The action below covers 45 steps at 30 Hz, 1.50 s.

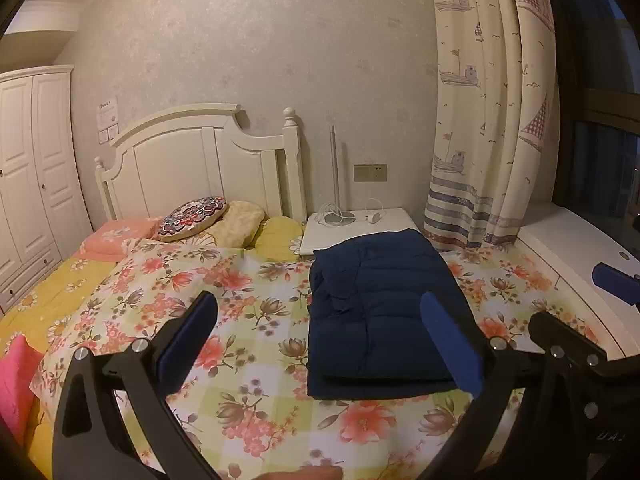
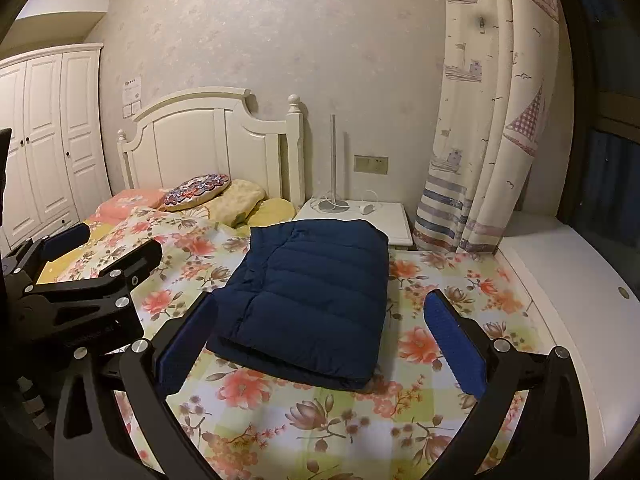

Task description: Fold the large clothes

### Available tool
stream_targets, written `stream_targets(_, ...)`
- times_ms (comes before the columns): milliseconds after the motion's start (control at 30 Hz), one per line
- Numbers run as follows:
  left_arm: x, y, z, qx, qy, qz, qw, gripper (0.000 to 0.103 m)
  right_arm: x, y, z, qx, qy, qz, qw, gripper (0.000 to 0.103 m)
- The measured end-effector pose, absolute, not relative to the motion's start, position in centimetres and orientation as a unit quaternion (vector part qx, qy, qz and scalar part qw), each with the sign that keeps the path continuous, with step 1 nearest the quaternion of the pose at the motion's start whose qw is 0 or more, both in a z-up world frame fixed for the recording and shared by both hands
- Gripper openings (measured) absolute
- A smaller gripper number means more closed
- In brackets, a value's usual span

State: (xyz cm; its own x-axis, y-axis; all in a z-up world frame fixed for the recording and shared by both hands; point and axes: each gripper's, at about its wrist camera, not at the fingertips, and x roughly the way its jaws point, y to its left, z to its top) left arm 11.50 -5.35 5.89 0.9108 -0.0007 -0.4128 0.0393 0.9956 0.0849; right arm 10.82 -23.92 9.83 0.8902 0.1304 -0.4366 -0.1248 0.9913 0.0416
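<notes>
Left gripper (image 1: 320, 344) is released, jaws spread wide and empty, held above the floral quilt (image 1: 240, 300). Right gripper (image 2: 324, 344) is likewise released and holds nothing. The navy padded jacket (image 2: 312, 300) lies on the bed as a compact rectangular bundle, apparently already folded; whether a further fold remains is hard to judge from these views.

From the right gripper, the jacket lies at 12 o'clock, close ahead, with its near edge between the two fingers. From the left gripper it lies toward 1 o'clock. Its long axis runs from the near edge away toward the nightstand (image 2: 384, 216) at 12 o'clock. The right gripper is judged the nearer and better aligned.
</notes>
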Motion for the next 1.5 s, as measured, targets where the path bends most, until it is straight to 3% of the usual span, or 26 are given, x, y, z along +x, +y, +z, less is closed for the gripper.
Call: stream_targets(1500, 11.6, -3.3, 5.3, 0.035, 0.22, -0.004, 0.975, 0.101, 11.9, -21.6, 9.2, -0.041, 0.243, 0.085, 0.965, 0.099)
